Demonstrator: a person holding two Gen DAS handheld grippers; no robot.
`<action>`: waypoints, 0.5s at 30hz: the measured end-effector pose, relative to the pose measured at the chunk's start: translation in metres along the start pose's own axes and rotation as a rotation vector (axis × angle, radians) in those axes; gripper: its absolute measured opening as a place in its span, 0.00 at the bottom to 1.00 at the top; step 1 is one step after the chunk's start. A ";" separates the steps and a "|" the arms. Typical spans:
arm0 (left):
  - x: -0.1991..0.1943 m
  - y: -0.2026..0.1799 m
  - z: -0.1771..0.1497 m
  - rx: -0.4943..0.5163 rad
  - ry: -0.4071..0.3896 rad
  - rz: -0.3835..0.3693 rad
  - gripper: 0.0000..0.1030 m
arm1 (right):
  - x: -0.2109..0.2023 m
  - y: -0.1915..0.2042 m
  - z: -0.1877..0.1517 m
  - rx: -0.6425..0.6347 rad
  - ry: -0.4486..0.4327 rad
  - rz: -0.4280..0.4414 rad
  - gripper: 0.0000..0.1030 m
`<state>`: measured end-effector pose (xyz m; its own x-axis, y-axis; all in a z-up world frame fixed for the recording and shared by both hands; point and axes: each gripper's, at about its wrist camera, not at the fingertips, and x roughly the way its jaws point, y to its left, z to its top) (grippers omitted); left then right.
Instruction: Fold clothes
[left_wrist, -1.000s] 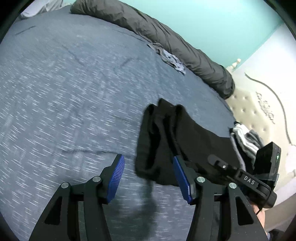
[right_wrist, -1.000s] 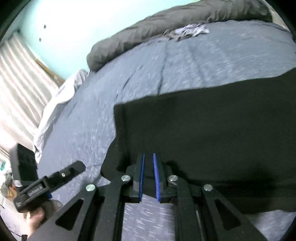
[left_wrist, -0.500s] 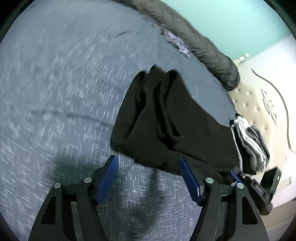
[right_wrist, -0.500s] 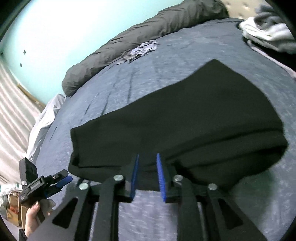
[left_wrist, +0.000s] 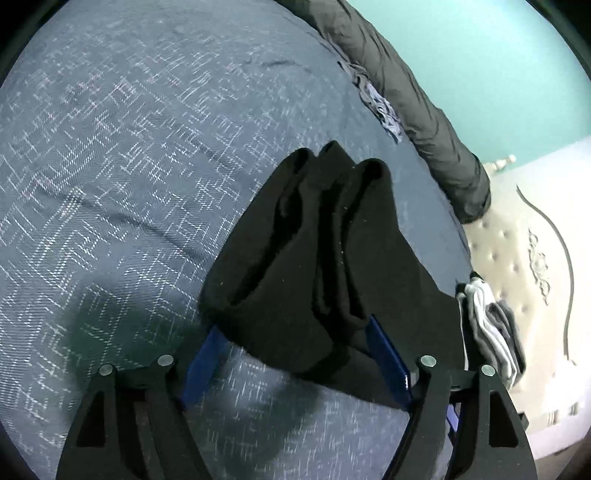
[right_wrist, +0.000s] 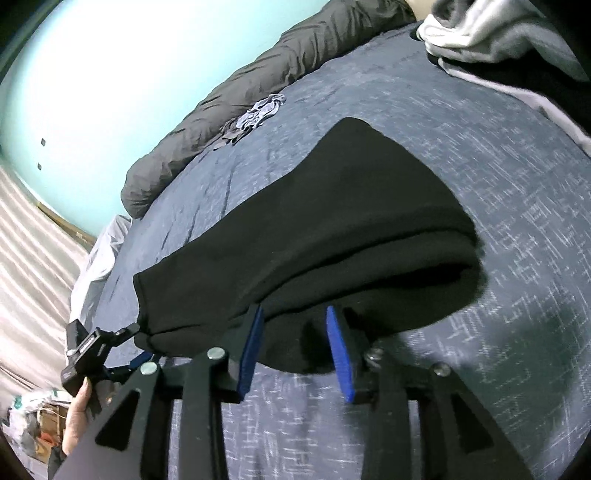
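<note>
A folded black garment (left_wrist: 325, 266) lies on the blue patterned bed cover (left_wrist: 129, 147); it also shows in the right wrist view (right_wrist: 325, 229). My left gripper (left_wrist: 295, 354) is open, its blue pads either side of the garment's near end. My right gripper (right_wrist: 295, 343) is open at the garment's near long edge, with the cloth's edge between the pads. The left gripper also shows in the right wrist view (right_wrist: 122, 354) at the garment's left end.
A stack of folded grey and white clothes (left_wrist: 491, 328) lies to the right by the tufted headboard (left_wrist: 517, 258); it also shows in the right wrist view (right_wrist: 491, 40). A rolled dark grey duvet (left_wrist: 413, 92) and a small crumpled grey cloth (left_wrist: 376, 99) lie along the far side by the teal wall.
My right gripper has opened and let go of the black garment, which now rests folded on the bed. The left gripper has come closer to the garment's end.
</note>
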<state>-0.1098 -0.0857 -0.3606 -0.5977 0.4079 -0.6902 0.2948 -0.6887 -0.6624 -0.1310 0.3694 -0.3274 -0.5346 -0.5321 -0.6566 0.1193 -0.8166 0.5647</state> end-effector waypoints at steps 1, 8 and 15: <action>0.001 0.000 0.001 0.000 -0.009 0.007 0.78 | -0.001 -0.002 0.000 -0.001 -0.002 0.002 0.35; 0.005 0.003 0.007 0.012 -0.069 0.043 0.77 | -0.011 -0.012 0.007 -0.016 -0.027 -0.031 0.44; 0.002 -0.008 0.009 0.081 -0.097 0.040 0.50 | -0.023 -0.025 0.017 -0.027 -0.073 -0.100 0.55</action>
<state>-0.1201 -0.0847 -0.3538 -0.6571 0.3220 -0.6816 0.2610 -0.7511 -0.6064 -0.1353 0.4059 -0.3179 -0.6044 -0.4306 -0.6703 0.0845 -0.8713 0.4835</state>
